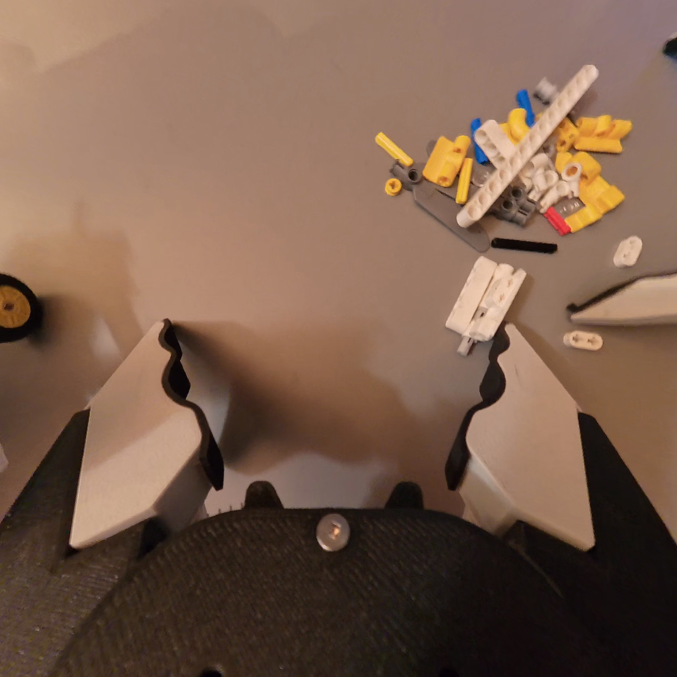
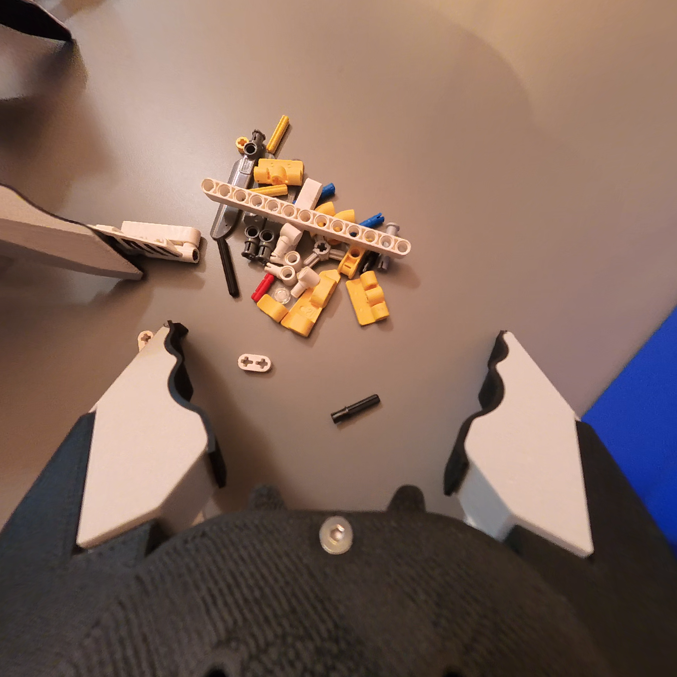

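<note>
At the far left of the left wrist view a black wheel with a yellow hub (image 1: 11, 307) lay on the grey bench (image 1: 293, 146), well apart from everything else. The left tool (image 1: 335, 324) hung over bare bench with its jaws spread wide and nothing between them. Just beside its right fingertip (image 1: 503, 331) lay a white block assembly (image 1: 483, 300); whether the tip touched it could not be told. Beyond that sat a loose heap of small building parts (image 1: 513, 161), yellow, white, grey, blue and red, with a long white holed beam (image 1: 527, 146) lying across the top. A black axle (image 1: 524, 245) lay just beneath the heap.

In the right wrist view the right tool (image 2: 337, 331) was likewise released, wide apart and gripping nothing. A small white two-hole link (image 2: 254, 362) and a black pin (image 2: 354, 408) lay on the bench between its fingers, touched by neither. The heap lay just ahead. At far right showed a blue surface (image 2: 641, 403).
</note>
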The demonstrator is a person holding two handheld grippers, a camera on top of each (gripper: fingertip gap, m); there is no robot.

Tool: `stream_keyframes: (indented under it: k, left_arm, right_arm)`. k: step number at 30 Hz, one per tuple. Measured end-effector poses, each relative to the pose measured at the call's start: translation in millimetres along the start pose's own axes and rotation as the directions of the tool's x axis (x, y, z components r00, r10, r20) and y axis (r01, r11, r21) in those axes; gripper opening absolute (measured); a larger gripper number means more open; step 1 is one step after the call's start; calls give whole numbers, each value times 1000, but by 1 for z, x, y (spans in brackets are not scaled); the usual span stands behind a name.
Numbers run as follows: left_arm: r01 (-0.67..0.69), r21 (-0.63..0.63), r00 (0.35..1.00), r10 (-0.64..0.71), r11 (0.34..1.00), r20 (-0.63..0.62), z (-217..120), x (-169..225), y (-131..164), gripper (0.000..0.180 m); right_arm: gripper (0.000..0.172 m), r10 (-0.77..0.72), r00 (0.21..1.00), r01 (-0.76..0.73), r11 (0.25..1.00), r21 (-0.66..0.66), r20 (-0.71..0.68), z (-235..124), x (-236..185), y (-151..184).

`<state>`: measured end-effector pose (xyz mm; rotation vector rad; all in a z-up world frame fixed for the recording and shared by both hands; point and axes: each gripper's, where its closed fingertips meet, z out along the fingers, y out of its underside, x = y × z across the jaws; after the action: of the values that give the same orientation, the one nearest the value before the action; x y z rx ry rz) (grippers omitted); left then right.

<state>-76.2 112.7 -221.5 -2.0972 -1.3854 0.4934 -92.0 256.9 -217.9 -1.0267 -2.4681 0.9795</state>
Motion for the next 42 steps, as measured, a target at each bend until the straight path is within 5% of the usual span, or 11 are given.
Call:
stream_keyframes:
  k: [6, 12, 15, 20, 21, 22, 23, 27, 33, 38, 42]
  left_arm:
    - [-1, 2, 1000, 1, 1000, 0, -1, 0, 1, 158]
    - [-31, -27, 999, 30, 999, -20, -1, 3, 2, 157]
    - [-143, 108, 990, 142, 984, 19, -23, 8, -20, 156]
    - [-180, 312, 974, 214, 933, -78, -68, 40, -45, 105]
    - [-157, 342, 961, 223, 926, -161, -74, 53, -47, 79]
    - [-137, 425, 929, 265, 895, -259, -87, 70, -52, 20]
    - [-87, 539, 882, 316, 838, -348, -107, 86, -59, 0]
    - [171, 677, 884, 193, 716, -427, -146, 73, -80, 0]
    - [94, 644, 913, 192, 759, -359, -123, 69, -70, 0]
    - [170, 486, 934, 17, 857, -358, -86, 41, -59, 0]
    - [31, 424, 926, 134, 905, -354, -68, 46, -58, 2]
  right_arm:
    - [113, -88, 995, 78, 976, 203, 38, -25, -18, -25]
    - [74, -109, 930, 326, 688, 649, -352, -105, -13, -78]
    - [0, -185, 919, 376, 674, 636, -348, -104, -28, -72]
    - [23, -49, 985, 140, 782, 607, -164, -85, -12, -63]
    - [21, -31, 985, 130, 787, 603, -172, -86, -5, -62]
    - [21, -21, 986, 119, 793, 597, -168, -85, 1, -59]
    - [27, -11, 988, 100, 803, 587, -152, -84, 4, -56]
    - [45, 21, 994, 44, 819, 573, -106, -84, 11, -51]
    - [46, -41, 999, 28, 848, 529, 14, -78, 3, -45]
    - [14, -95, 976, 3, 906, 424, 198, -63, -18, -36]
    - [19, -147, 970, 77, 942, 328, 194, -47, -27, -26]
